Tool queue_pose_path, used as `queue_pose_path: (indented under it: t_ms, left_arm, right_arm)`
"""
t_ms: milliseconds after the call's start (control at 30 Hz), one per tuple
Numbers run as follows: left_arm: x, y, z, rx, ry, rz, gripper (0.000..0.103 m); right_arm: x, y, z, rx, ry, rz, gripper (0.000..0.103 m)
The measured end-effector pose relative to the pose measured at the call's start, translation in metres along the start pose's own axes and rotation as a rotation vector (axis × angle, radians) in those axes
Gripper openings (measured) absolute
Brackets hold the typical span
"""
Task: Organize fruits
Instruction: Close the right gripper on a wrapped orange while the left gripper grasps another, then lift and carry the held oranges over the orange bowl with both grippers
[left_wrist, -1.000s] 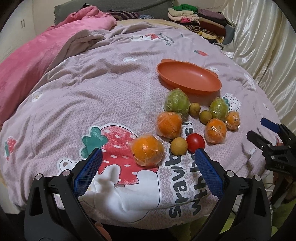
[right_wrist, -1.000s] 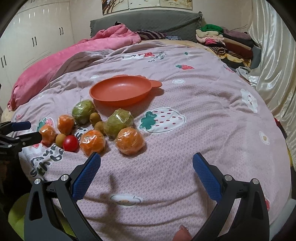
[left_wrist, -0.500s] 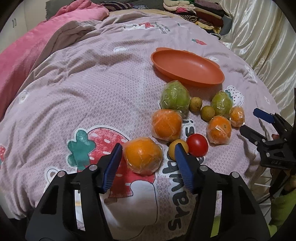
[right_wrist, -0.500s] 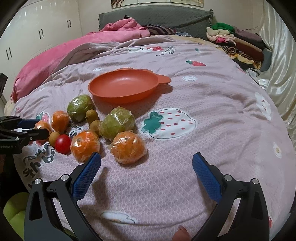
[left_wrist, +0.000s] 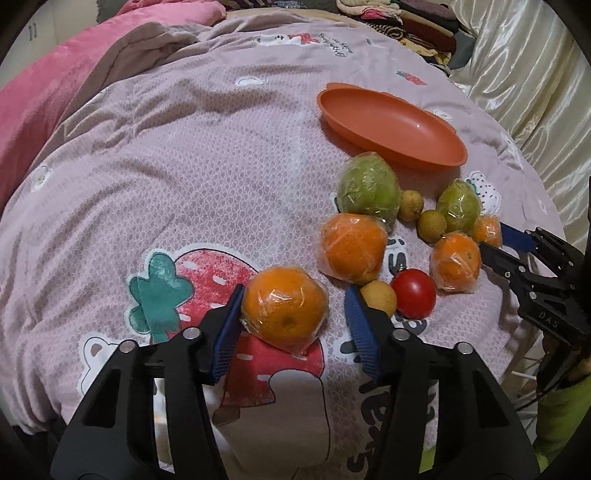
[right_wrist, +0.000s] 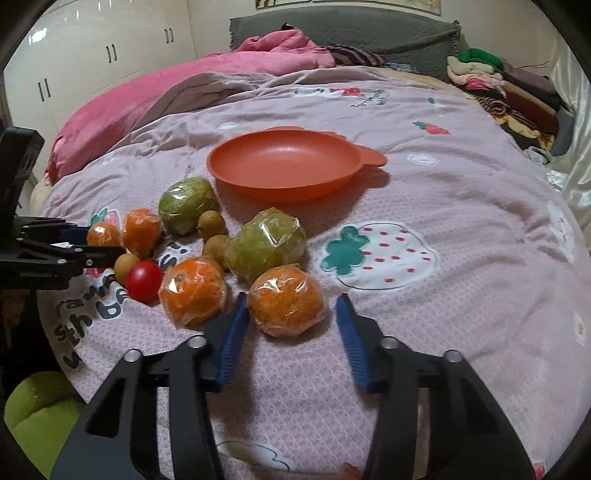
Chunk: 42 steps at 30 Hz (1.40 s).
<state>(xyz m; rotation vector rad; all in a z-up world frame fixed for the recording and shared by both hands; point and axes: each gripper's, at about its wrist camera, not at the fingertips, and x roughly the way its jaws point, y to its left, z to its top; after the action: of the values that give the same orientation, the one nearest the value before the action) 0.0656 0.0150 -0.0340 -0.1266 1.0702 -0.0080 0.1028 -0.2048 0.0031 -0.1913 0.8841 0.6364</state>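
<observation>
left hand-held gripper (left_wrist: 293, 308) part open around a round plastic-wrapped orange (left_wrist: 284, 308); right hand-held gripper (right_wrist: 291, 317) likewise straddles another wrapped orange (right_wrist: 286, 301).

quilt (right_wrist: 461, 206) | pink blanket (right_wrist: 155, 99) | folded clothes (right_wrist: 495, 81) | wardrobe (right_wrist: 92, 55)

Four wrapped oranges (left_wrist: 284, 308), two wrapped green fruits (left_wrist: 368, 190), three small brown fruits (left_wrist: 378, 295), one tomato (left_wrist: 413, 293), one orange dish (left_wrist: 391, 127).
</observation>
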Motion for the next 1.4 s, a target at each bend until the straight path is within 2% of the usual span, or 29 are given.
queue_pose_path:
  t_ms: [100, 333, 633, 1000, 1400]
  left_arm:
    - [0.001, 0.001, 0.001, 0.0, -0.002, -0.005, 0.035]
    - [0.004, 0.004, 0.003, -0.005, 0.003, -0.019, 0.034]
    - [-0.014, 0.003, 0.014, 0.006, -0.038, -0.064, 0.034]
    - [-0.029, -0.008, 0.052, 0.025, -0.105, -0.1, 0.034]
    - [-0.022, -0.022, 0.1, 0.067, -0.131, -0.13, 0.034]
  right_arm:
    - [0.004, 0.001, 0.001, -0.006, 0.0, 0.017, 0.04]
    - [0.007, -0.005, 0.003, 0.018, -0.008, 0.048, 0.039]
    - [-0.011, -0.011, 0.006, 0.04, -0.054, 0.061, 0.039]
    - [-0.03, -0.014, 0.026, 0.031, -0.101, 0.059, 0.039]
    - [-0.026, -0.014, 0.053, 0.015, -0.116, 0.058, 0.039]
